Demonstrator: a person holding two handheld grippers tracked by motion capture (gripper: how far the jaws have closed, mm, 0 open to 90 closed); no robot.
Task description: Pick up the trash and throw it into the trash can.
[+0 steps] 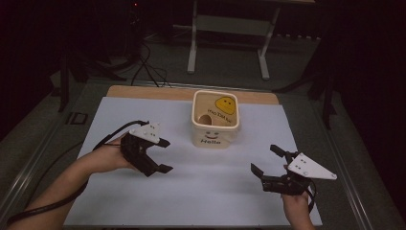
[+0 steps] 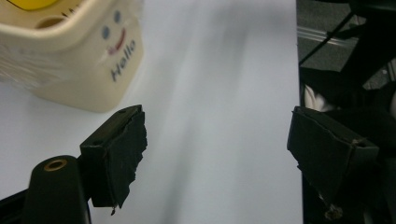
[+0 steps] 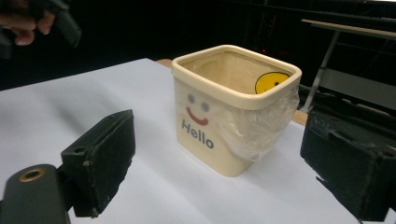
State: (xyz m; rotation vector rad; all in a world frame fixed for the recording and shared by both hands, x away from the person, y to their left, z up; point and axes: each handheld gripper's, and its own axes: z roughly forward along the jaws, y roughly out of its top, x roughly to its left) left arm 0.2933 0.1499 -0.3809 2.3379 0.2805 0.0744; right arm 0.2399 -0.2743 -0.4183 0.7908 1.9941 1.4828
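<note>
A single white sheet (image 1: 143, 191) was laid over the table, and on it, toward the far edge and about midway across, one cream-coloured bin (image 1: 215, 120) marked "Hello" was set upright with its mouth open. The bin was judged to be light, thin-walled plastic: stiff at the rolled rim, smooth and somewhat slippery on its flat sides, and likely to slide over the sheet if pushed rather than lifted. One clear plastic liner (image 3: 261, 123) was seen tucked over the rim and hanging loose down one side; it was taken to be soft, crinkly and easily torn or dragged out, so it would be a poor thing to pinch alone. The firmest hold was judged to lie across the rim at one wall, one jaw inside and one outside, liner and wall being pinched together. Inside the bin, one yellow smiley face (image 1: 224, 105) and one small brownish round item (image 1: 205, 120), too dim to be identified, were made out. Two grippers were counted. The left gripper (image 1: 163, 155) was held near the bin's left side, jaws spread wide with nothing between them. The right gripper (image 1: 266, 159) was held nearer the person and to the right of the bin, well apart from it, jaws likewise parted and empty.
</note>
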